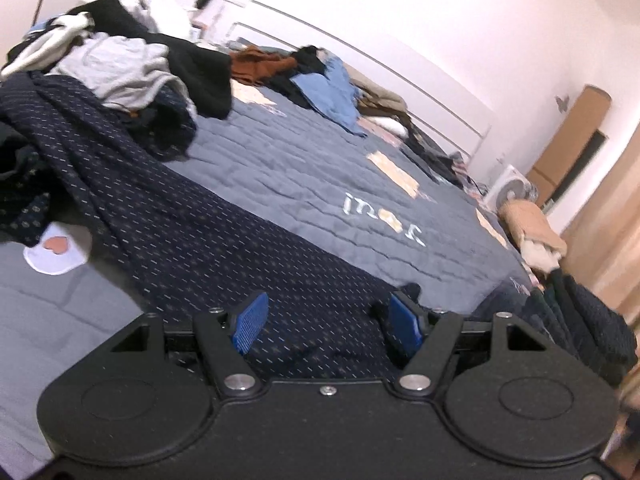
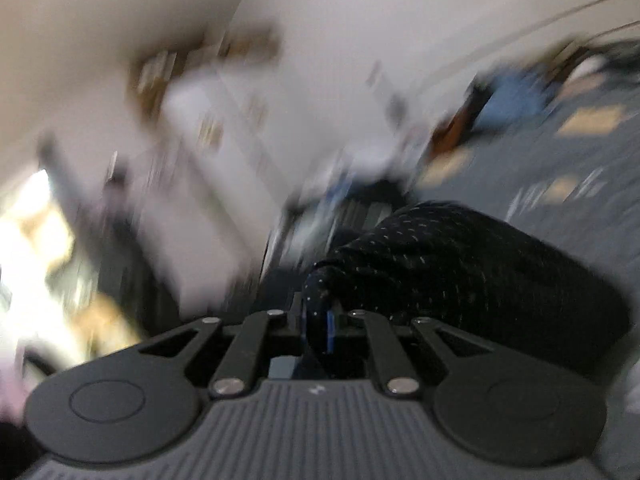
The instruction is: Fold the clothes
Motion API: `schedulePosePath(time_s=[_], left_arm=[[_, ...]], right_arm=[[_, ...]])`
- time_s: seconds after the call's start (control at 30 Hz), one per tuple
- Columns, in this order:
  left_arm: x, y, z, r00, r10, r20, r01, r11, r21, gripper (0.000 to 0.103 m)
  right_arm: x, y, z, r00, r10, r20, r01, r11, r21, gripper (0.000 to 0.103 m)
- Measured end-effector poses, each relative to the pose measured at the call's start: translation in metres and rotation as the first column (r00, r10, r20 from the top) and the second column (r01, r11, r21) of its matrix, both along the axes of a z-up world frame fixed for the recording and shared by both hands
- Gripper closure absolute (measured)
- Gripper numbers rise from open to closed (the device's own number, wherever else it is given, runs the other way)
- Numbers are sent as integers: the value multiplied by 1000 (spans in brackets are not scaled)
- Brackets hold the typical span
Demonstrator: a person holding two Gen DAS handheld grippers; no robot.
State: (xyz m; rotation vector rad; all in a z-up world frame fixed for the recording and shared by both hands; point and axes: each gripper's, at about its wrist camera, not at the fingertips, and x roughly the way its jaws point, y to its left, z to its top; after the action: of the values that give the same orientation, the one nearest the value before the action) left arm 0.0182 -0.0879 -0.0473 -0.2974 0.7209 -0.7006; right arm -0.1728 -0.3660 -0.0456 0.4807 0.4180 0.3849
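Dotted navy garment stretched across the bed
Its length runs toward the pile; left gripper apart over it, right gripper clamped on its bunched end.

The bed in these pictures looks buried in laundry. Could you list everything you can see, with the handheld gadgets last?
Quilt: one, grey-blue, covers the bed.
Dotted garment: one, navy, stretched across the quilt's near side.
Clothes heap: one, black, white and grey, far left.
Blue shirt: one, by the headboard.
Brown garment: one, beside it.
Fan: one, white, past the bed.
Left tool: one, black, blue pads, open over the dotted garment.
Right tool: one, black, shut on it.
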Motion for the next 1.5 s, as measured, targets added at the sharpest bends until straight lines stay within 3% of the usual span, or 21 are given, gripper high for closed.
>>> schedulePosePath(time_s=[0.1,0.2,0.3,0.43,0.53,0.73,0.87,0.97,1.13,1.27,1.37,1.43,1.5], left_arm=[[6,6,0,1000,29,-9,-29,1000,2,37],[6,3,-2,1000,12,-21,-12,1000,17,37],[2,-6,-4,999,-32,-12,33,999,35,37],[-5,-15,-7,997,-80,-5,80,995,56,36],[-8,-18,-9,996,-94,-4,94,993,65,36],[-8,-18,-9,996,-87,-10,87,994,64,36],[-9,-19,-9,996,-91,-8,92,993,68,36],[-8,-19,-9,996,-92,-8,92,993,68,36],[-8,-18,-9,996,-89,-8,89,994,67,36],[-8,-17,-8,996,-87,-8,87,994,65,36],[-7,-15,-8,996,-83,-8,84,994,64,36],[-7,-14,-8,997,-82,-7,82,995,63,36],[-7,-14,-8,997,-82,-6,82,995,62,36]], right_arm=[[9,53,-26,973,168,-159,-185,978,-100,93],[7,96,-45,926,242,-288,-299,938,-173,91],[8,107,-41,922,241,-303,-317,920,-233,88],[0,84,-23,939,219,-266,-271,946,-177,81],[-3,58,-5,965,157,-209,-189,971,-146,65],[-3,-8,-2,977,-66,-201,46,994,-101,55],[-2,-48,-23,922,-285,-263,269,958,-96,53],[2,-69,-44,868,-371,-330,374,926,-56,53],[11,-87,-69,823,-399,-404,467,880,84,53],[18,-87,-81,801,-413,-433,497,862,98,53],[18,-83,-82,810,-409,-420,498,858,125,57],[16,-82,-76,828,-404,-390,487,861,143,80],[15,-79,-68,848,-391,-357,468,870,158,95]])
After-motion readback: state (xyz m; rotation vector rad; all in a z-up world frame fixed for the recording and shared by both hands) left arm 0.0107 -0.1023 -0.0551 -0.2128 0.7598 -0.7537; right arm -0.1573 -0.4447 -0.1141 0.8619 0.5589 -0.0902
